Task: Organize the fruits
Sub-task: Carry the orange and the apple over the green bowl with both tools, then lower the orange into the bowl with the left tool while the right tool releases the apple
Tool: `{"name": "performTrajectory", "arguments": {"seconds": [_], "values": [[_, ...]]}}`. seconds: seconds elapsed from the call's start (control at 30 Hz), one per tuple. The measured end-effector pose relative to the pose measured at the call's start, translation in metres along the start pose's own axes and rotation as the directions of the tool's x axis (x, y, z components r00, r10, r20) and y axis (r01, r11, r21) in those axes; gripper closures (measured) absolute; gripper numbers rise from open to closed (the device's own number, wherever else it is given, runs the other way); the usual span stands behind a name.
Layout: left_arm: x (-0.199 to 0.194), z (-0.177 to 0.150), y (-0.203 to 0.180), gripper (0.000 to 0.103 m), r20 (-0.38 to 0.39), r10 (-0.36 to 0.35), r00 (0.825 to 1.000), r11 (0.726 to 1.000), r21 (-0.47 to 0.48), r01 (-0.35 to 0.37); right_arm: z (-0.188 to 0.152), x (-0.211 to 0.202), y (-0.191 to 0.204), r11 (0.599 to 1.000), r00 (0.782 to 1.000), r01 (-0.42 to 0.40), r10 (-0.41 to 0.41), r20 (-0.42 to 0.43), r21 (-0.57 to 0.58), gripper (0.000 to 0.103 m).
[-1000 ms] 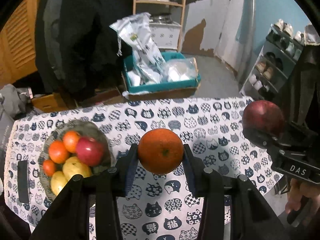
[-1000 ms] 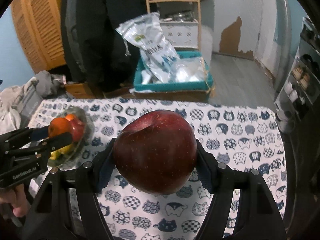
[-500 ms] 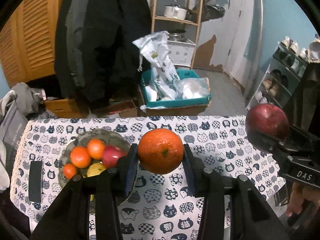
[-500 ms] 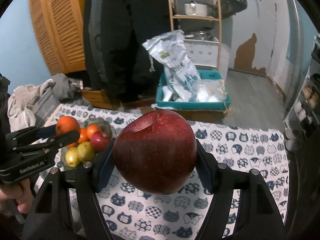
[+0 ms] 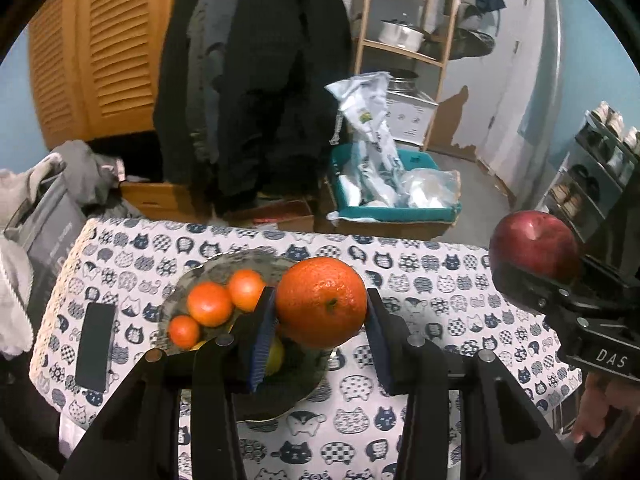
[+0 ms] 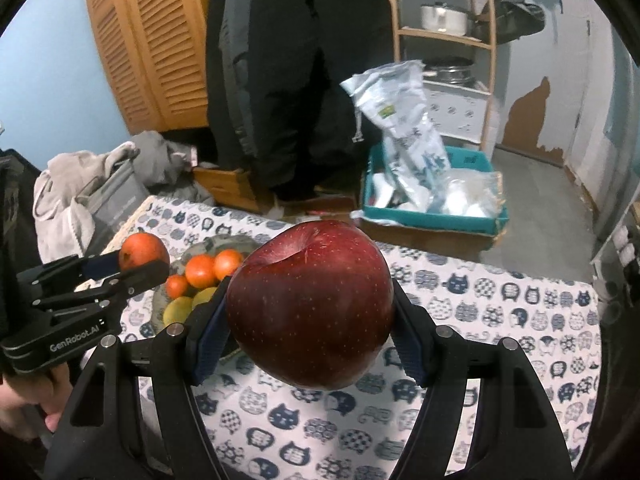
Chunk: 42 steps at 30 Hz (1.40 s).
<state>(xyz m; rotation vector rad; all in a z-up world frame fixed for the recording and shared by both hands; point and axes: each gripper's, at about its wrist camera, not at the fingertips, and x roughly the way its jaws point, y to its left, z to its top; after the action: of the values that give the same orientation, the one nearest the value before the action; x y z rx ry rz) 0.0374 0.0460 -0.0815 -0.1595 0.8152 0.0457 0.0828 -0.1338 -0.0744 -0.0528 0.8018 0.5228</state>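
My left gripper [image 5: 322, 334] is shut on a large orange [image 5: 321, 302] and holds it in the air over the near right part of a grey fruit bowl [image 5: 224, 268]. The bowl holds three small oranges [image 5: 209, 303] and yellow fruit partly hidden behind my fingers. My right gripper [image 6: 308, 340] is shut on a dark red apple [image 6: 310, 304], held above the cat-print tablecloth [image 6: 500, 312] to the right of the bowl [image 6: 208, 246]. The apple also shows in the left wrist view [image 5: 534, 250]. The orange also shows in the right wrist view [image 6: 144, 251].
A dark flat phone-like object [image 5: 95, 346] lies left of the bowl. Behind the table are a teal box with plastic bags [image 5: 394, 196], hanging dark coats [image 5: 256, 80], a wooden shelf [image 5: 404, 40], clothes at left [image 5: 24, 208] and a shoe rack at right [image 5: 592, 168].
Both grippers have risen and tilted up. The left gripper with the orange moved left, now over the bowl. The red apple in the bowl is now hidden. Both grips unchanged.
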Motion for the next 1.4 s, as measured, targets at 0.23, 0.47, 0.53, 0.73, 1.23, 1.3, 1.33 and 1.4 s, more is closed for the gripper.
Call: {"name": "performTrajectory", "arguments": {"seconds": [0.23, 0.47, 0.53, 0.73, 1.23, 1.3, 1.33, 1.4], "values": [[0.005, -0.008, 0.035, 0.059, -0.016, 0.049, 0.999, 0.998, -0.049, -0.05, 0.006, 0.031, 0.029, 0.999, 0.998, -0.042, 0.041, -0.047, -0.012, 0.031], [0.024, -0.021, 0.065, 0.059, -0.072, 0.073, 0.995, 0.992, -0.093, -0.08, 0.002, 0.072, 0.059, 0.995, 0.989, -0.093, 0.09, -0.117, -0.02, 0.031], [0.033, -0.027, 0.072, 0.059, -0.095, 0.074, 0.993, 0.991, -0.105, -0.084, -0.001, 0.086, 0.065, 0.995, 0.985, -0.1, 0.096, -0.144, -0.025, 0.031], [0.064, -0.047, 0.088, 0.059, -0.18, 0.072, 0.981, 0.988, -0.125, -0.095, -0.018, 0.127, 0.076, 0.994, 0.968, -0.108, 0.1, -0.232, -0.02, 0.031], [0.108, -0.081, 0.097, 0.057, -0.324, 0.033, 0.946, 0.985, -0.149, -0.086, -0.04, 0.175, 0.079, 0.991, 0.927, -0.129, 0.133, -0.35, 0.035, 0.031], [0.108, -0.081, 0.096, 0.048, -0.322, 0.027, 0.946, 0.985, -0.151, -0.08, -0.042, 0.178, 0.078, 0.99, 0.923, -0.135, 0.143, -0.357, 0.047, 0.031], [0.108, -0.081, 0.096, 0.044, -0.323, 0.031, 0.946, 0.986, -0.147, -0.082, -0.042, 0.18, 0.079, 0.989, 0.921, -0.137, 0.146, -0.361, 0.052, 0.031], [0.105, -0.079, 0.095, 0.034, -0.315, 0.043, 0.948, 0.986, -0.14, -0.092, -0.042, 0.183, 0.079, 0.988, 0.916, -0.143, 0.156, -0.37, 0.062, 0.03]]}}
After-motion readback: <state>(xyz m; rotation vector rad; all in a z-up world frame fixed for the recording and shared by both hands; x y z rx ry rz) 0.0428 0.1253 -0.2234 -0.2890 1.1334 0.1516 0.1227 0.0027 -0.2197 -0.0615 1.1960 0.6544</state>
